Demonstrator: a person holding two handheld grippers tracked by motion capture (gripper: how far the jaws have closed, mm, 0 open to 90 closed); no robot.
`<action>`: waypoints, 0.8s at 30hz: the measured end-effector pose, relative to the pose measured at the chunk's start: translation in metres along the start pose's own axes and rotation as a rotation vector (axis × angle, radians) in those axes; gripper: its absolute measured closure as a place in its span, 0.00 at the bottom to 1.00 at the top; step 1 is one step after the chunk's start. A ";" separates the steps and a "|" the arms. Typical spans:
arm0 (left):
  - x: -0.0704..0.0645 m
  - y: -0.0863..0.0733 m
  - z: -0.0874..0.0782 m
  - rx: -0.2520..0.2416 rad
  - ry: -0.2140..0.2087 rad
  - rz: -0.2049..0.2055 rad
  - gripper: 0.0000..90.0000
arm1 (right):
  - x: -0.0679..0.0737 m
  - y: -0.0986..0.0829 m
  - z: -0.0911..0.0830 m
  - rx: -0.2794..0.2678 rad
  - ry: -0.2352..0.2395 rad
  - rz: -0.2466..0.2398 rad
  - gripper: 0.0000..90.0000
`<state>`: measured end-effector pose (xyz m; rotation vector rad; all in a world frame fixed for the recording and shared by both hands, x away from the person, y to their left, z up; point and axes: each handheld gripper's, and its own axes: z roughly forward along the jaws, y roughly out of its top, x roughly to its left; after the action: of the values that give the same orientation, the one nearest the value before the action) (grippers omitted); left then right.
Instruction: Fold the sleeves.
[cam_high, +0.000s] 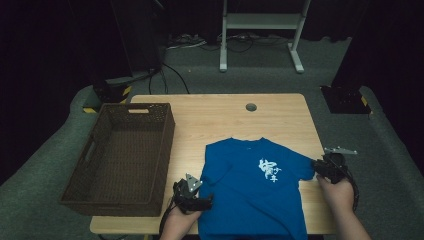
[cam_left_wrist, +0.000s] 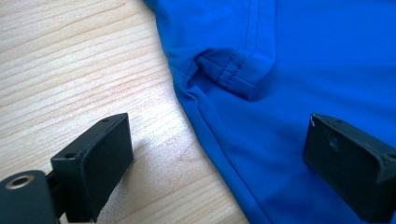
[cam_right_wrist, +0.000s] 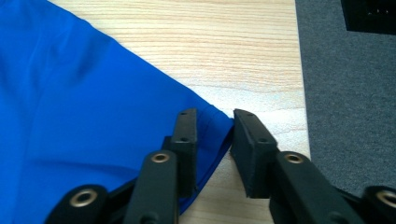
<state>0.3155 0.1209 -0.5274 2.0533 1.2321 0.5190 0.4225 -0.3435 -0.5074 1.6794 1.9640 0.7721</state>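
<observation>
A blue T-shirt (cam_high: 250, 200) with a white print lies front side up on the wooden table (cam_high: 220, 120), its hem hanging over the near edge. My left gripper (cam_high: 206, 201) is at the shirt's left side. In the left gripper view it (cam_left_wrist: 219, 158) stands wide open astride the shirt's edge (cam_left_wrist: 280, 140), below a tucked-in sleeve fold (cam_left_wrist: 233, 70). My right gripper (cam_high: 317, 167) is at the right sleeve. In the right gripper view it (cam_right_wrist: 215, 116) is only narrowly open, and the sleeve's corner (cam_right_wrist: 212, 126) lies flat between its jaws.
A dark brown wicker basket (cam_high: 137, 107) takes up the table's left side, close to my left hand. A cable hole (cam_high: 251, 107) sits near the far edge. The table's right edge (cam_right_wrist: 299, 93) runs just beside my right gripper, with grey carpet (cam_right_wrist: 345, 116) beyond.
</observation>
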 end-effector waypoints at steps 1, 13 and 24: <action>0.000 0.000 0.000 0.000 0.000 0.000 0.09 | 0.000 0.000 0.000 -0.003 0.003 -0.007 0.84; 0.000 0.000 0.000 -0.001 -0.001 0.003 0.09 | 0.022 0.011 -0.029 -0.087 -0.038 -0.088 0.98; 0.000 0.000 0.000 0.000 -0.001 0.004 0.09 | 0.056 0.009 -0.048 -0.127 -0.015 -0.109 0.98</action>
<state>0.3159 0.1208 -0.5274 2.0558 1.2280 0.5197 0.3882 -0.2934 -0.4639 1.4877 1.9358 0.8228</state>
